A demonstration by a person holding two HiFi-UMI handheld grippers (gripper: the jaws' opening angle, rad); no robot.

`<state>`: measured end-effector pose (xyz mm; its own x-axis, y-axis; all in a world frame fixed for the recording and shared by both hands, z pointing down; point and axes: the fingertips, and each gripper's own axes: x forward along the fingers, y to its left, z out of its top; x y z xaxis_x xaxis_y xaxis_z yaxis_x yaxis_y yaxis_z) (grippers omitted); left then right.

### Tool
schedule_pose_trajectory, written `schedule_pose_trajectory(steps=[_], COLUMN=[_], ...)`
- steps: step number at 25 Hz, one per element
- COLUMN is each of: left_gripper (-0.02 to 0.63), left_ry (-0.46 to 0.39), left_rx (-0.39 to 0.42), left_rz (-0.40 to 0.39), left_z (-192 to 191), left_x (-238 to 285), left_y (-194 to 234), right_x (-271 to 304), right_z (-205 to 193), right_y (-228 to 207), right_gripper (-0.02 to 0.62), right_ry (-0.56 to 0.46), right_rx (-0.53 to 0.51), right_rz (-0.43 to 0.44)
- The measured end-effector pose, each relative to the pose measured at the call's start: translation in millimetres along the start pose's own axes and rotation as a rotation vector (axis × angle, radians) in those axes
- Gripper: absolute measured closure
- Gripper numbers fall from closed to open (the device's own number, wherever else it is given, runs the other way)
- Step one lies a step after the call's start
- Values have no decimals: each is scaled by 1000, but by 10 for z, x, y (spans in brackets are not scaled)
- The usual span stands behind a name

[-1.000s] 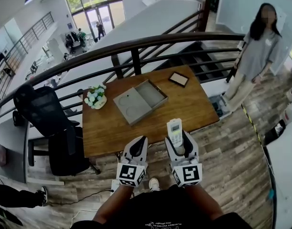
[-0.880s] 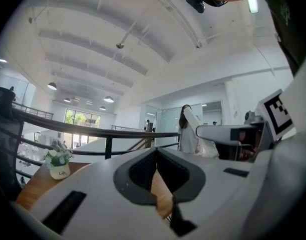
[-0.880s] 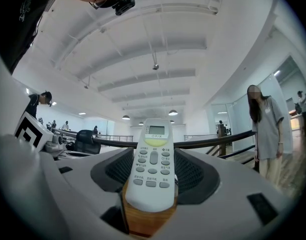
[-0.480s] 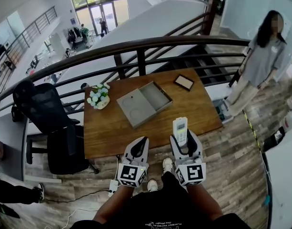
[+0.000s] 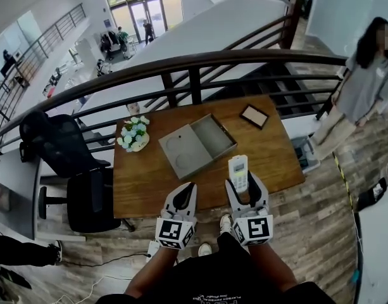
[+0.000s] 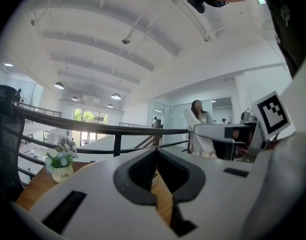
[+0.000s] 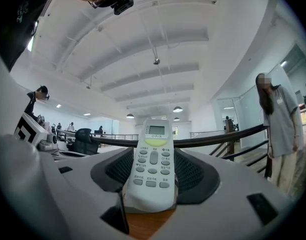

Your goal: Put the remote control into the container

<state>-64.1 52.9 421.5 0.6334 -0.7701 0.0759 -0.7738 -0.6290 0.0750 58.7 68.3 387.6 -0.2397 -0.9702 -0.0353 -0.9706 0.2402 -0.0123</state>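
Observation:
A white remote control (image 5: 238,171) (image 7: 153,164) with grey buttons stands between the jaws of my right gripper (image 5: 242,187) (image 7: 152,181), which is shut on it over the table's near edge. The grey open container (image 5: 197,145), a flat box with its lid folded out to the left, lies in the middle of the wooden table (image 5: 143,179), beyond both grippers. My left gripper (image 5: 188,191) (image 6: 155,176) hangs to the left of the right one, jaws closed together with nothing in them.
A small pot of white flowers (image 5: 135,134) (image 6: 61,165) stands at the table's left. A dark framed tablet (image 5: 254,115) lies at the far right corner. A black railing (image 5: 200,59) runs behind the table, a black office chair (image 5: 61,147) is at the left, and a person (image 5: 364,84) stands at the right.
Both grippers, with the remote held in the right one, have moved slightly forward toward the table; the view has shifted so the table sits a little closer and more centred.

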Motion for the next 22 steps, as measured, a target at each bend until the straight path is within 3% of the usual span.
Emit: schedule_pose_trajectory(steps=[11, 22], left_gripper=[600, 600], left_ry=[19, 58], left_rx=[19, 34], left_rz=[75, 147], left_z=[25, -26], left_x=[774, 1315], left_y=[197, 282], right_x=[707, 1180], right_z=[-104, -254], right_y=[-543, -924], right_gripper=[331, 331], right_ry=[17, 46], right_rx=[89, 72], right_rz=[71, 166])
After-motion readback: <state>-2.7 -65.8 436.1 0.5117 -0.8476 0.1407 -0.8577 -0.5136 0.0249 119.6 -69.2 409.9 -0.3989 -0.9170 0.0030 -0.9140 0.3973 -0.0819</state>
